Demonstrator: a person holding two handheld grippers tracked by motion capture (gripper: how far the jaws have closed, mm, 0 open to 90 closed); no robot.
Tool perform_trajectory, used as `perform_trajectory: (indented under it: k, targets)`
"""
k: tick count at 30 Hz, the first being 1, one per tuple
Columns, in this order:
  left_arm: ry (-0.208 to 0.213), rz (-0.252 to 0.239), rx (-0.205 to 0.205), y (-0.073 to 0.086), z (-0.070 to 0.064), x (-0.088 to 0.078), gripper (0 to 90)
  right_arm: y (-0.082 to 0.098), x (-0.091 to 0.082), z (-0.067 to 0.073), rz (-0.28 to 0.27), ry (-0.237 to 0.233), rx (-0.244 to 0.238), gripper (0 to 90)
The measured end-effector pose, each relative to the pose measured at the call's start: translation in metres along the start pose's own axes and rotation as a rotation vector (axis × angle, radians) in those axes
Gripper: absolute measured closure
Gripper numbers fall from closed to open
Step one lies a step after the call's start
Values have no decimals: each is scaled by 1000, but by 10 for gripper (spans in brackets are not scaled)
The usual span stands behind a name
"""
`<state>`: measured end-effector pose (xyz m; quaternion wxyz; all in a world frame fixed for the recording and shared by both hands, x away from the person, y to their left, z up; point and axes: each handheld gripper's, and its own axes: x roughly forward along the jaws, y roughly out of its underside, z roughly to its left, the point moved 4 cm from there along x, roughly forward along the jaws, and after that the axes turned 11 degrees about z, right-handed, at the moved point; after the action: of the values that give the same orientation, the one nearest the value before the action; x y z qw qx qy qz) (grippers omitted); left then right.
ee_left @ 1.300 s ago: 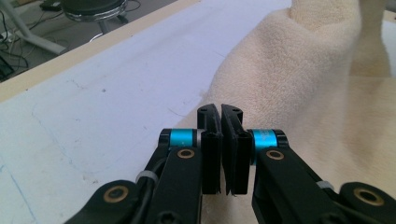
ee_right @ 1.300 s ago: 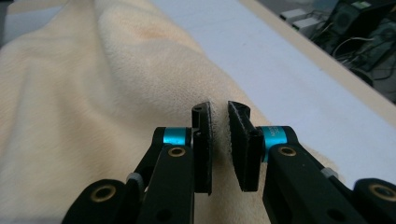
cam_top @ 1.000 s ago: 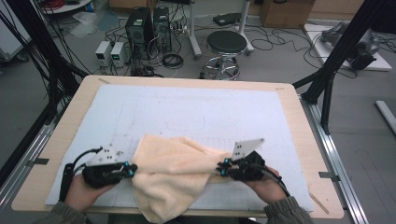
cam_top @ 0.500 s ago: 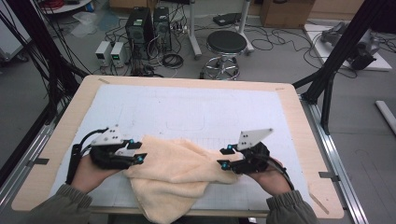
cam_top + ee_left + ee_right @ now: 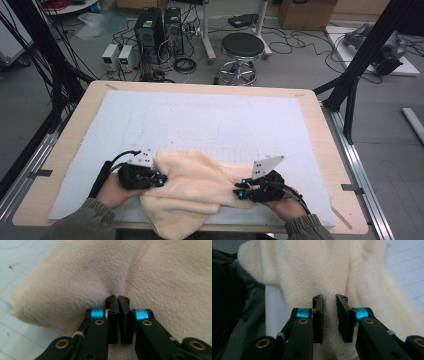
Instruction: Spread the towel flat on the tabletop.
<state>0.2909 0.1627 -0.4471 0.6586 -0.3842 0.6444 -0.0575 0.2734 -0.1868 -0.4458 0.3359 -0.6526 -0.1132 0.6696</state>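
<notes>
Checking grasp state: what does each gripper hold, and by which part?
Both clamp the cream towel: left gripper pinches a fold near its left edge, right gripper a thicker bunched fold at its right side.

towel (image 5: 195,190) front edge cut off below

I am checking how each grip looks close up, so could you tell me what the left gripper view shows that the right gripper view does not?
Left gripper view: the left gripper, jaws nearly touching, just closed on a thin pinch of the cream towel, with white table mat beside it. Right gripper view: the right gripper, jaws just closed on a thicker fold, plus a dark sleeve. Both: black jaws with blue rings gripping the same towel.
</notes>
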Motion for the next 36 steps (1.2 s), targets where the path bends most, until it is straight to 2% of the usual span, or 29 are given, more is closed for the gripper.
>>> perform_trajectory:
  k: [2,5,7,8,9,11,13,14,16,18,19,20,21,22,23,24,25,26,29,33,34,35,36]
  targets:
    - [13,-24,-15,6,-5,-7,890,6,2,5,13,-21,4,803]
    - [40,-28,1,9,-15,-17,890,7,2,13,34,-43,-21,814]
    - [50,-35,13,7,-17,-25,888,4,0,15,23,-47,-43,772]
    - [49,-51,4,5,-16,-29,864,2,-3,16,9,-55,-36,728]
    - [45,-61,2,3,-14,-33,823,0,-7,14,-13,-43,-33,702]
    - [15,-96,-11,-5,-8,-40,736,-5,-17,9,-64,-23,-28,662]
    - [-12,-141,-24,-15,-1,-43,613,-10,-26,1,-99,31,-6,620]
    - [-38,-161,-31,-21,3,-44,613,-13,-29,-4,-110,60,2,606]
    - [-97,-186,-34,-33,12,-41,505,-16,-30,-15,-120,107,26,580]
    - [-135,-179,-40,-40,21,-32,441,-16,-23,-26,-94,117,52,537]
    - [-146,-164,-47,-42,25,-26,415,-16,-17,-31,-77,106,67,522]
    - [-141,-133,-55,-43,29,-19,385,-16,-9,-34,-56,81,81,512]
    - [-115,-89,-65,-42,31,-11,383,-15,-2,-37,-26,70,84,521]
    - [-62,-33,-68,-39,34,-3,432,-15,5,-38,5,58,80,590]
    - [-18,11,-62,-37,33,2,551,-14,10,-39,32,34,75,691]
    - [-31,28,-44,-35,32,6,690,-15,13,-39,41,28,55,755]
    - [-41,37,-30,-35,31,7,752,-17,14,-39,35,29,44,779]
    - [-53,24,-29,-35,30,6,799,-20,11,-41,32,29,42,786]
    - [-119,-36,-42,-38,31,-7,830,-33,-3,-50,-13,99,45,790]
    - [-218,-173,-48,-43,31,-39,835,-56,-28,-59,-86,218,50,786]
    - [-239,-194,-43,-44,29,-46,834,-63,-34,-59,-107,252,42,784]
    - [-254,-197,-30,-43,26,-49,834,-68,-36,-59,-119,269,37,776]
    - [-250,-184,-19,-40,23,-49,834,-70,-35,-58,-119,284,30,773]
